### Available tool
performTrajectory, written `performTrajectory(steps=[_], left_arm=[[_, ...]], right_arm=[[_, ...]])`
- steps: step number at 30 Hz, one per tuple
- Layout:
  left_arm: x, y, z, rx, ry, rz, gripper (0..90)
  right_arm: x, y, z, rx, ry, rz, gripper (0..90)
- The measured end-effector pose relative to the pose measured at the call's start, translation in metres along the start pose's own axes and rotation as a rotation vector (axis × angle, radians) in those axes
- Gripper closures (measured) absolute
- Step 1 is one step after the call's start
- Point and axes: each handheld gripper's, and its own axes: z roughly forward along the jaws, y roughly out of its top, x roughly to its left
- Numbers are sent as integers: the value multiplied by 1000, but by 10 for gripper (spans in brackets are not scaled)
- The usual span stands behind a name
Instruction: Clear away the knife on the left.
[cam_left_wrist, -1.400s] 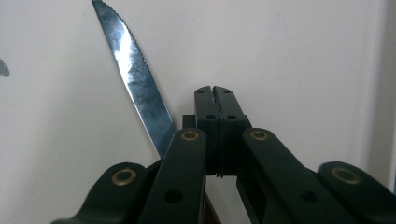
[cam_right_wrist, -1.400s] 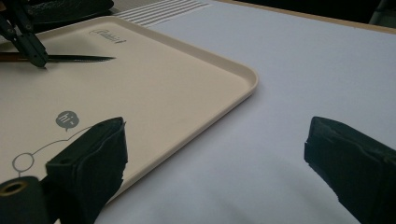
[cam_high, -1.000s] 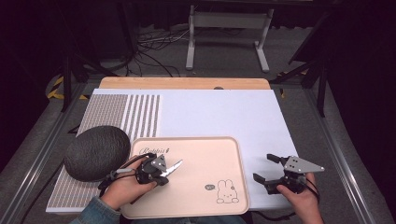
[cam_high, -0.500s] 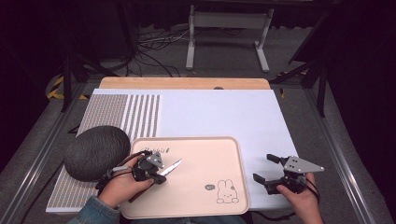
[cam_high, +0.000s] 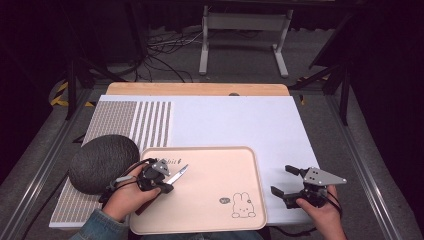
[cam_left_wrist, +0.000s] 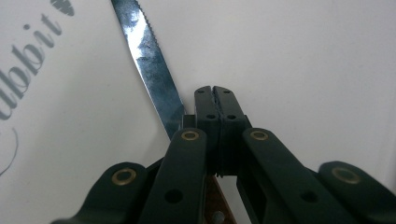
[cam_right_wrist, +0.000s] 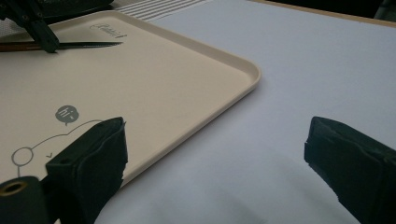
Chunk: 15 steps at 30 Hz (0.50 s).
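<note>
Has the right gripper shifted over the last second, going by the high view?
No. The right gripper sits off the right edge of the tray, level with its rabbit drawing, the same as in both earlier pictures, fingers apart.

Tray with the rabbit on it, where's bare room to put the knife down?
The tray is bare across its middle and far right, between the "Rabbit" lettering and the rabbit drawing. It is crowded at the left edge, where the left hand-held gripper holds the knife beside the grey stone-like lump.
</note>
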Motion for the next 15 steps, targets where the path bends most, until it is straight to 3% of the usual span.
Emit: performTrajectory(steps=[15], left_arm=[[9, -8, -5, -22, 38, -81, 900]], right_arm=[[0, 0, 1, 6, 3, -3, 68]])
